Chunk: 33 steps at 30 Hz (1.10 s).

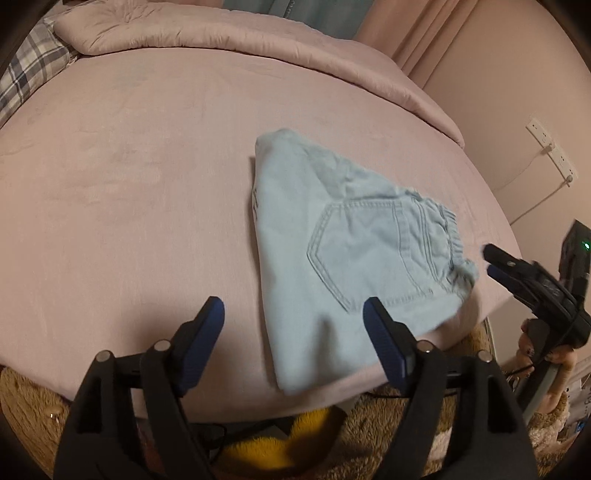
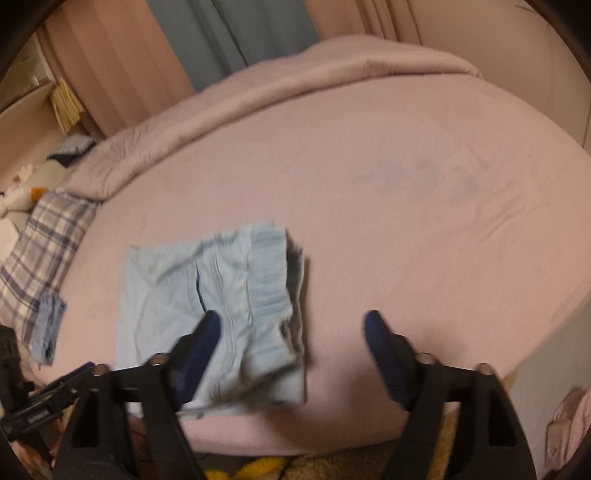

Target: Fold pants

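Observation:
Light blue denim pants [image 1: 343,251] lie folded into a compact stack near the front edge of the pink bed [image 1: 129,184], back pocket facing up. My left gripper [image 1: 293,315] is open and empty, hovering above the stack's near left corner. My right gripper [image 2: 291,325] is open and empty above the stack's waistband side [image 2: 221,295]. It also shows in the left wrist view [image 1: 489,260] to the right of the pants, where its jaws look nearly together; it is held by a hand.
A rolled pink duvet [image 1: 221,33] lies along the far side of the bed. A plaid pillow [image 2: 40,251] sits at the bed's left end. A brown fluffy rug [image 1: 26,406] and a yellow item [image 1: 273,443] lie on the floor below. A wall outlet strip [image 1: 550,151] is at right.

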### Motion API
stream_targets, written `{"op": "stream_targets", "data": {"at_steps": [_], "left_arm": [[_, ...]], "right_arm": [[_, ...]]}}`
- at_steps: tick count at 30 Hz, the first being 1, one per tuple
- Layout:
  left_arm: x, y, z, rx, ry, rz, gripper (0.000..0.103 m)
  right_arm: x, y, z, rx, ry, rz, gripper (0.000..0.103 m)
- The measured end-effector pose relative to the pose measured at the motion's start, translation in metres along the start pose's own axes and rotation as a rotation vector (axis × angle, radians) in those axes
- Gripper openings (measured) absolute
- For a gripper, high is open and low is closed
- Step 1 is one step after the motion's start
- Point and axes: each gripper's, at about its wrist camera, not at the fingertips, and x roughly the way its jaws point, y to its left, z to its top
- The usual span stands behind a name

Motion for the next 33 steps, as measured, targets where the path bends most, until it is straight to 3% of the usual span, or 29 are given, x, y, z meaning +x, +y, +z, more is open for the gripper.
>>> {"op": "stream_targets", "data": {"at_steps": [4,11,17,19,21,23,27,33], "left_arm": [[0.019,0.003,0.011,-0.023,0.021,-0.010,0.080],[0.056,0.020,0.017,-0.088,0.128,-0.100,0.070],[0.061,0.023,0.021,-0.090,0.122,-0.147,0.058],[0.064,0.024,0.022,-0.104,0.116,-0.158,0.054],[0.064,0.022,0.021,-0.098,0.110,-0.155,0.046],[0.062,0.017,0.019,-0.074,0.097,-0.137,0.038],[0.050,0.009,0.014,-0.052,0.062,-0.112,0.027],[0.017,-0.001,0.020,-0.012,0.004,-0.150,0.024]], "right_arm": [[0.006,-0.010,0.002,0.048,0.019,0.068,0.090],[0.053,-0.008,-0.014,0.098,0.183,0.177,0.090],[0.060,0.003,-0.014,0.077,0.183,0.210,0.090],[0.064,0.004,-0.012,0.073,0.183,0.236,0.085],[0.070,0.007,-0.011,0.058,0.181,0.227,0.070],[0.069,0.010,-0.010,0.044,0.172,0.187,0.061],[0.061,0.012,-0.012,0.030,0.154,0.188,0.041],[0.040,0.040,-0.003,-0.080,0.080,0.138,0.032]]}}
